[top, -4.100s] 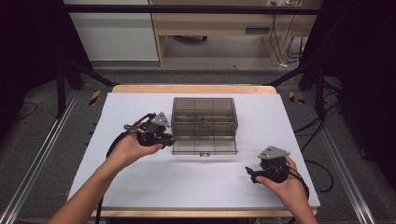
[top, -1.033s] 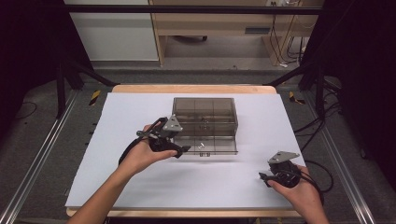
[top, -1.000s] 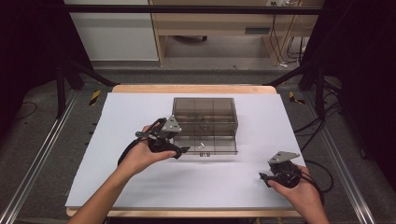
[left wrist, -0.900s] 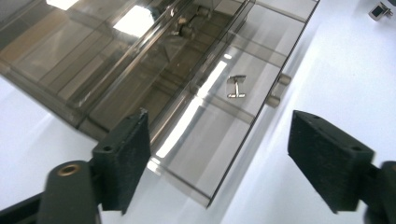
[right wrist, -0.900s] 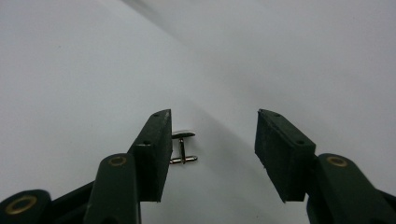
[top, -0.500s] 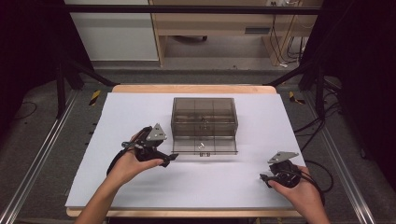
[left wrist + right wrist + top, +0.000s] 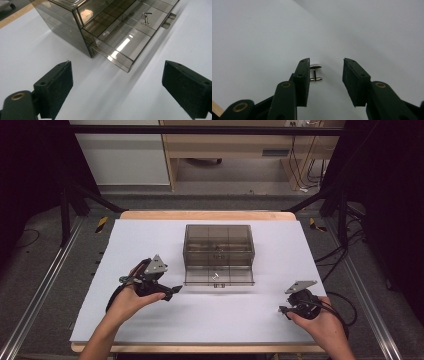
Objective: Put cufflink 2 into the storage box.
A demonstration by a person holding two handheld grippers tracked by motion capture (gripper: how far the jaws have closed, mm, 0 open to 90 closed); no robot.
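Cufflink-style metal fasteners are the items being handled: one is lying in the pulled-out drawer point(image 7: 218, 276) of the smoked-plastic organizer box point(image 7: 218, 241) at the middle of the worktop point(image 7: 150, 235), and a second is lying on the white sheet near the front right edge.

Left side: the left hand-held gripper point(image 7: 170, 293) is hovering just left of the drawer front, pointing toward it. Its jaws have just been opening and are standing wide apart with nothing between them. In the left gripper view, the drawer corner point(image 7: 127, 66) is lying ahead and the stored fastener point(image 7: 146, 18) is resting farther along, toward the handle end.

Right side: the right hand-held gripper point(image 7: 325, 77) is straddling the loose fastener point(image 7: 315, 73), which is resting against the inner face of the jaw on that view's left, its short post running roughly along the jaw line. These jaws have just been closing; a gap remains on the other side, so no grip is established yet. The right hand is clearly the nearer one.
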